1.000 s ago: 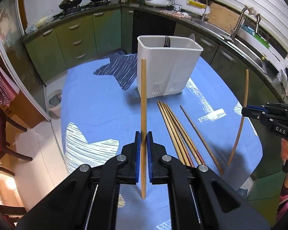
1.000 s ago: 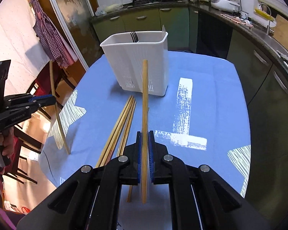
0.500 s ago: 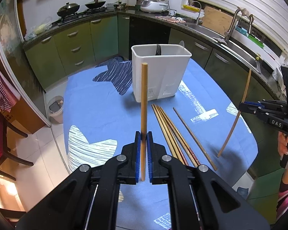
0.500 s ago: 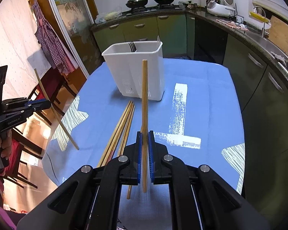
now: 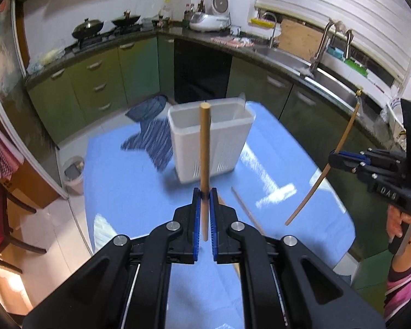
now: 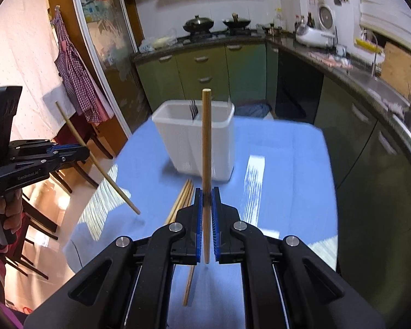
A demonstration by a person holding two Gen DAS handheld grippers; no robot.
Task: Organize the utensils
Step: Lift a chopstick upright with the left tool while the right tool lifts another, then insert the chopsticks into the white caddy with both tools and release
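My left gripper is shut on a wooden chopstick that stands upright between its blue pads, lifted above the blue table. My right gripper is shut on a second chopstick, also upright. Each gripper shows in the other's view: the right gripper at the right edge, the left gripper at the left, each with its stick slanting down. A white utensil holder with a fork inside stands on the table beyond both. Several loose chopsticks lie before it.
The blue tablecloth drops off at the near edges. Green kitchen cabinets and a counter with a sink ring the table. Wooden chairs stand off the table's left side, and a small bin sits on the floor.
Both grippers have risen with their chopsticks, so the table and the holder look farther away. Both sticks have tilted as seen from the other hand.
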